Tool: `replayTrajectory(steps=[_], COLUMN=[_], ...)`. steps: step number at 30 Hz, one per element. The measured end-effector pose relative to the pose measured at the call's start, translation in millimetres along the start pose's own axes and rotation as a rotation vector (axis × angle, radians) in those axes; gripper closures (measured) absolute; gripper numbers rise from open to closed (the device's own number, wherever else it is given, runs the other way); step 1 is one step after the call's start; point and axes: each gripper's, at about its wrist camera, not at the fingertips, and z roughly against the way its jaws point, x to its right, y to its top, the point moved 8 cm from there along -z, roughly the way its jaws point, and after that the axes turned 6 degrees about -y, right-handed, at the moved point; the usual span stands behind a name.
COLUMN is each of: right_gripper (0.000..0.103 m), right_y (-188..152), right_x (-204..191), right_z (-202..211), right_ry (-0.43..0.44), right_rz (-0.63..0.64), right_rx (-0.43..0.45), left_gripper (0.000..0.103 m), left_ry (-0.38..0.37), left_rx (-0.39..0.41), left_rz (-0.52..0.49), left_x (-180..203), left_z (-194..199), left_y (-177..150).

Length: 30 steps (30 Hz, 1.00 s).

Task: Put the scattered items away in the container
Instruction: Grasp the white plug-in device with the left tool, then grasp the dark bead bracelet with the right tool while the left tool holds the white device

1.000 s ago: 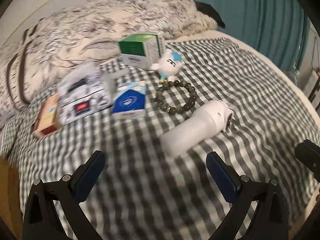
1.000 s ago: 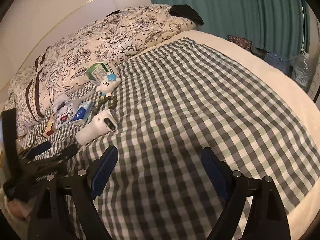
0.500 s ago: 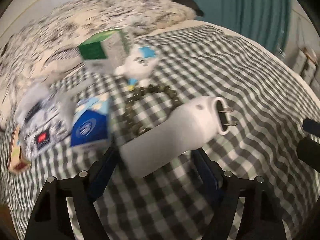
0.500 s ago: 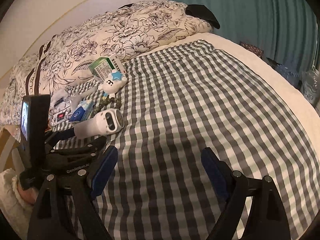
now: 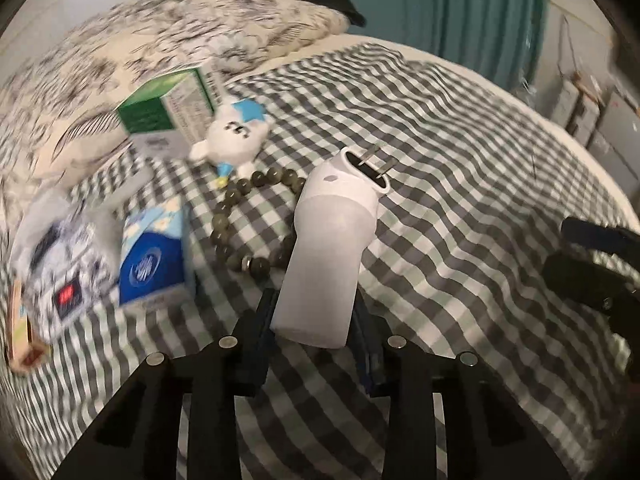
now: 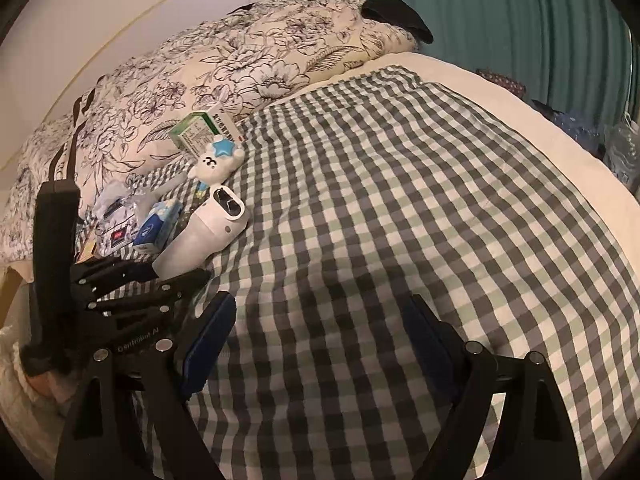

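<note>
On the checked bedspread (image 6: 400, 200), the left gripper (image 5: 314, 332) is closing its jaws around the base of the white plug-in device (image 5: 328, 248), pads right against its sides. Just beside it lie the bead bracelet (image 5: 240, 216), blue tissue pack (image 5: 154, 256), bear toy (image 5: 234, 138) and green box (image 5: 164, 110). Further over, the right gripper (image 6: 316, 344) hangs spread wide, nothing between its fingers.

L gripper (image 5: 314, 320) angled down, jaws closing w/ item between; R gripper (image 6: 316, 340) jaws wide, empty.
</note>
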Motion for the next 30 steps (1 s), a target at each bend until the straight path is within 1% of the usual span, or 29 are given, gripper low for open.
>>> replayTrajectory(steps=[3, 5, 6, 8, 9, 10, 11, 12, 13, 15, 19, 23, 24, 26, 28, 29, 30], right_gripper=[0.018, 0.018, 0.018, 0.018, 0.018, 0.018, 0.018, 0.018, 0.018, 0.018, 0.018, 0.018, 0.018, 0.018, 0.018, 0.018, 0.018], right_y=[1, 1, 1, 0, 0, -1, -1, -1, -1, -1, 1, 21, 26, 35, 42, 44, 45], right_x=[-6, -8, -9, -12, -13, -16, -19, -24, -28, -38, -60, -82, -85, -93, -97, -98, -98], right_z=[1, 2, 2, 1, 0, -1, -2, -3, -5, -8, -14, -20, -22, -27, -28, -28, -31], right_ry=[-0.001, -0.003, -0.003, -0.005, -0.004, -0.004, -0.005, -0.005, -0.007, -0.007, -0.007, -0.014, -0.022, -0.035, -0.036, -0.025, -0.015], right_rz=[0.022, 0.028, 0.03, 0.037, 0.043, 0.05, 0.06, 0.073, 0.088, 0.122, 0.184, 0.232, 0.242, 0.267, 0.27, 0.265, 0.262], right_rx=[0.002, 0.004, 0.002, -0.003, -0.004, -0.006, -0.01, -0.014, -0.017, -0.02, -0.023, -0.002, 0.0, 0.008, 0.024, 0.026, 0.02], left_gripper=[0.069, 0.069, 0.069, 0.069, 0.066, 0.058, 0.051, 0.04, 0.037, 0.037, 0.037, 0.034, 0.034, 0.028, 0.026, 0.026, 0.038], left_ry=[0.037, 0.063, 0.068, 0.04, 0.021, 0.015, 0.03, 0.052, 0.065, 0.058, 0.081, 0.1, 0.101, 0.089, 0.074, 0.064, 0.045], left_rx=[-0.007, -0.025, -0.029, -0.025, -0.018, -0.016, -0.021, -0.026, -0.025, -0.014, 0.0, -0.001, -0.001, 0.005, 0.007, -0.002, -0.006], left_rz=[0.052, 0.097, 0.126, 0.193, 0.218, 0.233, 0.238, 0.241, 0.248, 0.265, 0.255, 0.207, 0.189, 0.156, 0.127, 0.114, 0.103], left_x=[-8, -17, -22, -30, -33, -36, -39, -41, -43, -43, -42, -39, -39, -37, -37, -37, -36], left_z=[18, 30, 37, 48, 52, 54, 54, 53, 52, 49, 43, 34, 34, 36, 34, 30, 27], left_y=[-18, -38, -49, -64, -71, -75, -78, -79, -80, -77, -65, -50, -47, -43, -39, -37, -36])
